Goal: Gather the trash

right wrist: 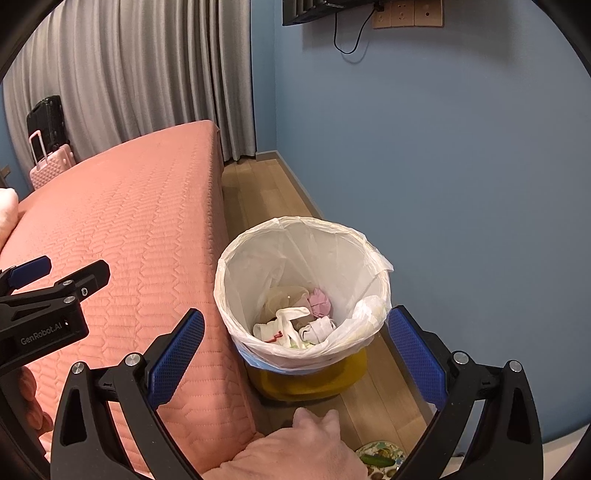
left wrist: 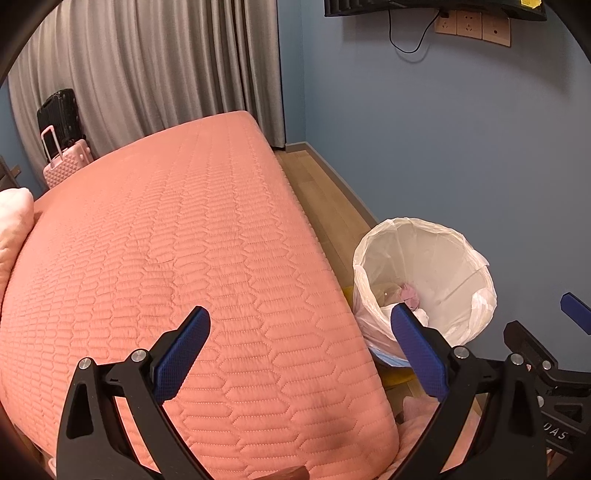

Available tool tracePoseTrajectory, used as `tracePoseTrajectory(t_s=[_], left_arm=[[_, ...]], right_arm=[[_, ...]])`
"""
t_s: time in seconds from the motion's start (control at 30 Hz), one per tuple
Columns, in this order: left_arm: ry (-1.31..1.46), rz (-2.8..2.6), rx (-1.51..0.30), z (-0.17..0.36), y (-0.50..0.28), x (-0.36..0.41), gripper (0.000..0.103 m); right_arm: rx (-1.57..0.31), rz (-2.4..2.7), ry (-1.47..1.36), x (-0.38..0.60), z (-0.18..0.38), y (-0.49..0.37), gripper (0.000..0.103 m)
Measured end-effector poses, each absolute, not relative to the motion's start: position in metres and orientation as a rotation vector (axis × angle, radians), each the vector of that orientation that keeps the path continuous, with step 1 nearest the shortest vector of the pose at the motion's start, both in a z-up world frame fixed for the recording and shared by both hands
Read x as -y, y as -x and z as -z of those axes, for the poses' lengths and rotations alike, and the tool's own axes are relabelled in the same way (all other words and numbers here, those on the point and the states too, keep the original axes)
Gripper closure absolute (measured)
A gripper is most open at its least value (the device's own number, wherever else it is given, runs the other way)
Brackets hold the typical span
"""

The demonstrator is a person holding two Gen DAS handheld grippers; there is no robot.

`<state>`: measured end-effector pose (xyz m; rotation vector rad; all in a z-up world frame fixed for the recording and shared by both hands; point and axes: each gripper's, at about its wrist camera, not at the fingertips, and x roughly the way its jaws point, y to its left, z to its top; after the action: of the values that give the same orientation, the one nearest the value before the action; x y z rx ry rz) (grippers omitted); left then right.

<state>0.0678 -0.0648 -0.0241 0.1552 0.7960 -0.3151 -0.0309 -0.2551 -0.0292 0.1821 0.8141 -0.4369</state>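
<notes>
We see only the bottom edge of the TV (right wrist: pixel 325 11), cut by the frame top. Bin (left wrist: pixel 424 280) base is hidden behind the bed (left wrist: pixel 184 240) in left view. Patterned item (right wrist: pixel 380 458) at btm edge: cut off, can't ID. Pillow (left wrist: pixel 13 221) is cropped at left.

Each hand-held gripper, left (left wrist: pixel 299 326) and right (right wrist: pixel 295 328), has black plastic arms, silver screws and blue textured pads (right wrist: pixel 176 360); the left's body reads "GenRobot.AI" in white.
</notes>
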Motion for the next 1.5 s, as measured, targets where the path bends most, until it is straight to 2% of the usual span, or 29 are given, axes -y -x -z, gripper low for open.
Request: tracePoseTrajectory(t_s=[1.5], left_arm=[[-0.206,0.305,-0.805,0.030,-0.060,0.087,0.009]], right_arm=[[-0.825,0.455,-0.175,0.263,0.035,0.032,0.006]])
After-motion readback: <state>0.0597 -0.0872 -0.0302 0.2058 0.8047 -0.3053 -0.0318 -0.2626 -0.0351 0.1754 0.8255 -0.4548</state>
